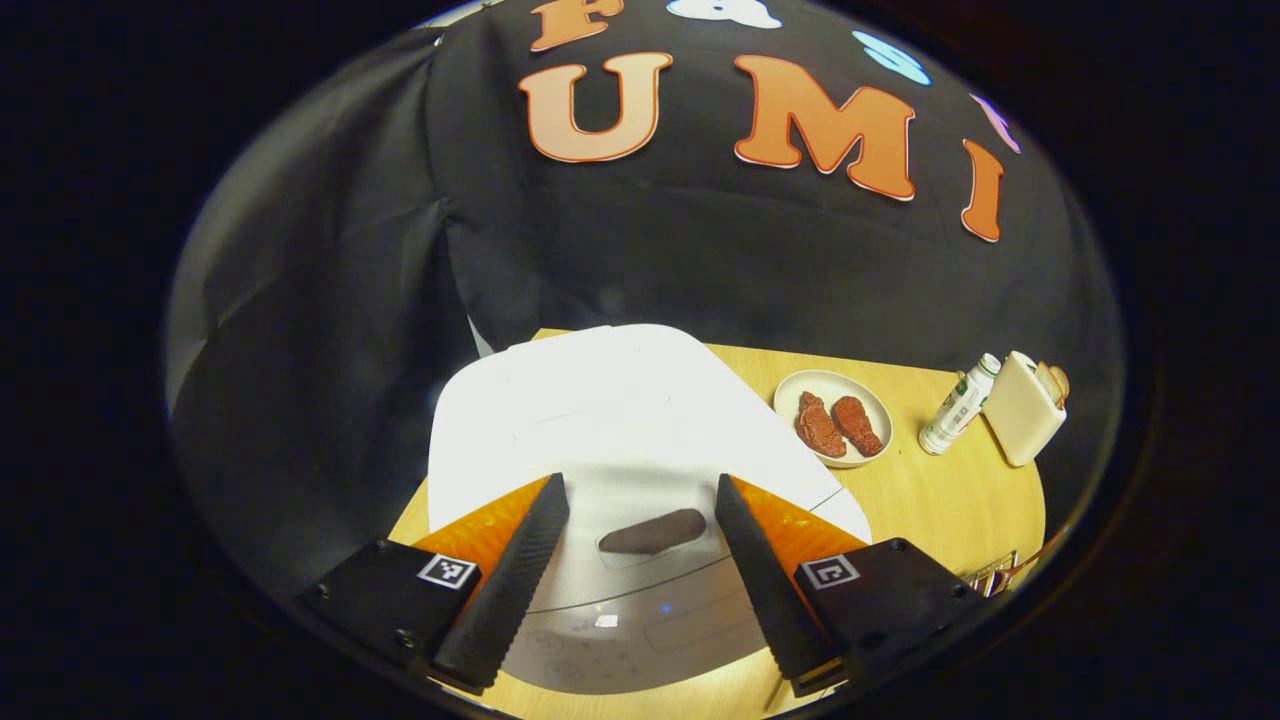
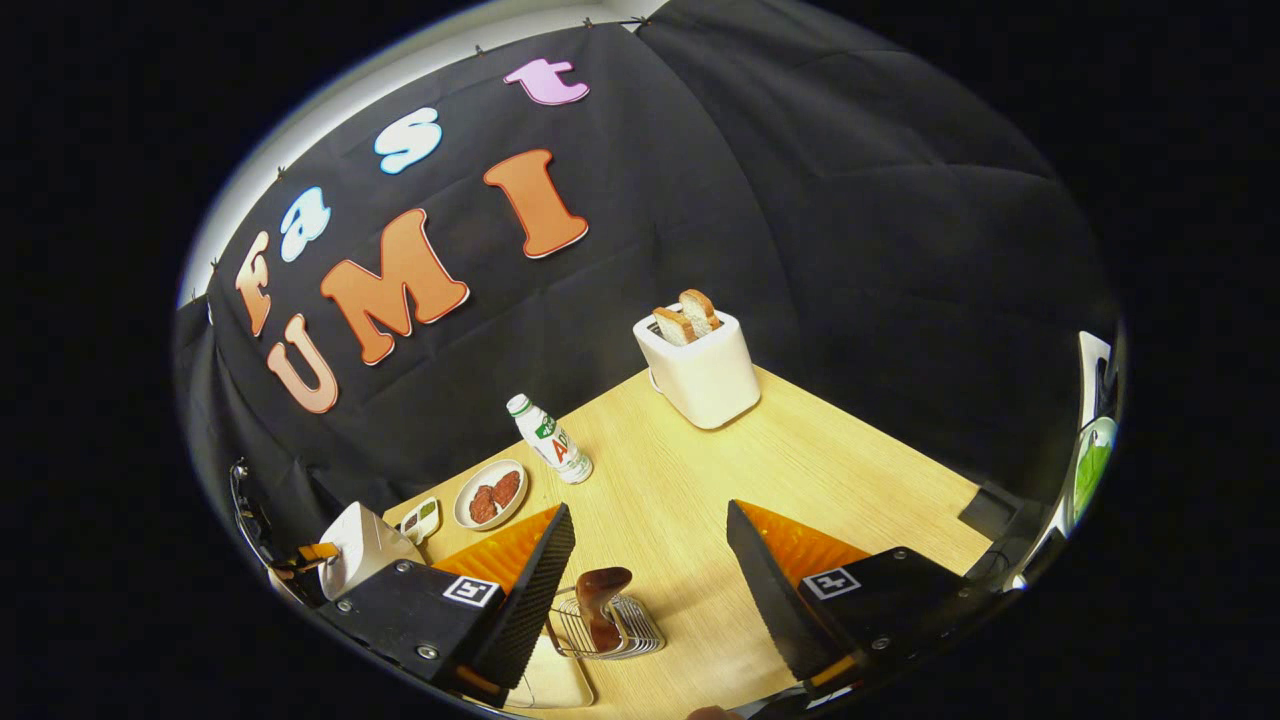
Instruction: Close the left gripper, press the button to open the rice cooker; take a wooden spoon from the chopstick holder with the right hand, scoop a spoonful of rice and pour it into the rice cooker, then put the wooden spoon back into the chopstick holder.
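Observation:
In the left gripper view the white rice cooker [image 1: 610, 410] stands close in front, lid down. Its dark brown button [image 1: 652, 532] lies on the front of the lid. My left gripper [image 1: 640, 490] hangs just above it, open, with one finger on each side of the button and nothing held. In the right gripper view a wooden spoon [image 2: 598, 598] stands in the wire chopstick holder [image 2: 630, 632] near the table's front. Open and holding nothing, my right gripper [image 2: 650, 515] is above and slightly behind it. The rice cooker [image 2: 368, 545] sits far left.
On the wooden table [image 2: 800, 460] stand a plate with two red meat pieces [image 1: 833, 418] [image 2: 490, 495], a small bottle [image 1: 958, 405] [image 2: 552, 440] and a white toaster with bread [image 1: 1022, 408] [image 2: 700, 365]. A pale dish [image 2: 560, 682] lies partly under my right gripper's left finger.

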The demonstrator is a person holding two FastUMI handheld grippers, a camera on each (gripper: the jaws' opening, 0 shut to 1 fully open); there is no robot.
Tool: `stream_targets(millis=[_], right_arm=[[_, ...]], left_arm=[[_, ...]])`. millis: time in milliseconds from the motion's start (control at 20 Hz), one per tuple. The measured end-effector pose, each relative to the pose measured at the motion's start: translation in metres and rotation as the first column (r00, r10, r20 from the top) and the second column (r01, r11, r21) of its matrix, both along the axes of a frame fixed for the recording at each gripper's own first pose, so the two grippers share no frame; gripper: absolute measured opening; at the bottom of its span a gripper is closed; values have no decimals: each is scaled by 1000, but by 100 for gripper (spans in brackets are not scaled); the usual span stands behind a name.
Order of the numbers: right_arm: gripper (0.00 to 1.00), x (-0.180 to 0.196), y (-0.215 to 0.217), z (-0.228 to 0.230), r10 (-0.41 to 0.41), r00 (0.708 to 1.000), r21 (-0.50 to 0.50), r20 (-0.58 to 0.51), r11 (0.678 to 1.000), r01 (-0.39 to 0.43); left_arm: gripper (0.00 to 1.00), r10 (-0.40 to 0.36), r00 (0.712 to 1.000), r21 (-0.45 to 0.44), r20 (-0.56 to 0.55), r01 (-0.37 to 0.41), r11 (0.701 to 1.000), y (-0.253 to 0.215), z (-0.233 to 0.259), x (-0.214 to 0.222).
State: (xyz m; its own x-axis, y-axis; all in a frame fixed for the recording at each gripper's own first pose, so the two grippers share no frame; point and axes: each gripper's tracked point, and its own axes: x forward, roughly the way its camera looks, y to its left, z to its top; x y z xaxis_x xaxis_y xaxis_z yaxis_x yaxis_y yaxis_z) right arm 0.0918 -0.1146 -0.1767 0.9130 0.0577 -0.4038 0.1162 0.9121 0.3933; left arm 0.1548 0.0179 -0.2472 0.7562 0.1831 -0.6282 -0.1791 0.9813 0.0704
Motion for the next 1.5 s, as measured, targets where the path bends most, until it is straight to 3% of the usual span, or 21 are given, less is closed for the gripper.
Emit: stream_targets(millis=[500, 900, 1150, 1500], right_arm=[[94, -4, 2, 8, 0, 1000, -77, 22, 997, 1], [95, 0, 3, 50, 16, 995, -165, 103, 986, 1], [94, 3, 9, 103, 55, 979, -249, 194, 968, -5], [95, -14, 50, 178, 151, 931, -320, 332, 947, -39]], left_arm=[[100, -52, 997, 41, 50, 50, 998, -5, 11, 1], [100, -70, 960, 24, 271, 66, 998, -9, 110, -12], [100, -44, 907, 48, 419, 27, 998, 6, 191, -36], [100, -71, 754, 78, 653, 27, 997, 2, 321, -97]])
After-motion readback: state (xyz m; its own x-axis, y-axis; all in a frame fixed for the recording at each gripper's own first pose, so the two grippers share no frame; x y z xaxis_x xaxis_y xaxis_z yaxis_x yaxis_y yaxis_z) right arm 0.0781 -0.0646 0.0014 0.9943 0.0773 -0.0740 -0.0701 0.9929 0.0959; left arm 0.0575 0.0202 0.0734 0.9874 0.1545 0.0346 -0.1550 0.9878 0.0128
